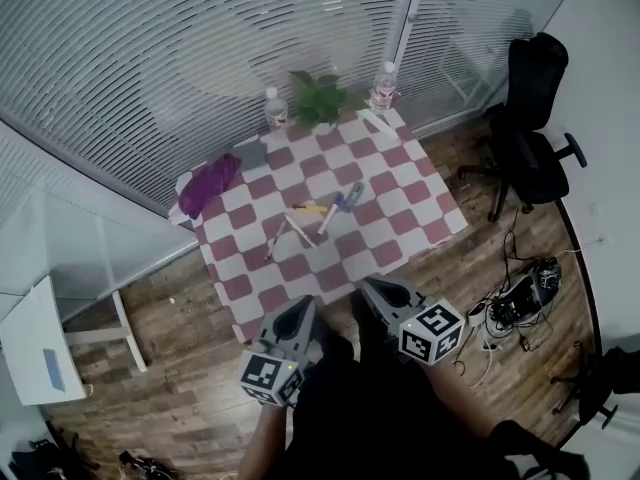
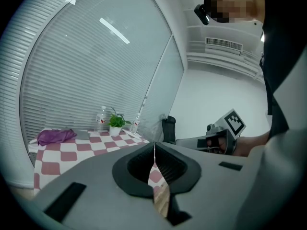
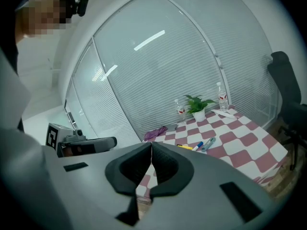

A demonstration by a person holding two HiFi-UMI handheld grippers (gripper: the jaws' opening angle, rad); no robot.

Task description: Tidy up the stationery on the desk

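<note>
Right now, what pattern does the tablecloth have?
Red-and-white checks cover the tablecloth; the head view shows it best.

I get clear approach over the table (image 1: 400, 240) near edge. Centre cluttered by pens (image 1: 312, 218); plant (image 1: 320, 96), bottles (image 1: 274, 108) block the far edge, purple cloth (image 1: 207, 186) far-left corner. Right-side chair (image 1: 530, 128) probably clear.

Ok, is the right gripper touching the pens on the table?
Apart. Head view shows the right gripper short of the table edge, the pens lying mid-table, beyond its shut jaws.
</note>
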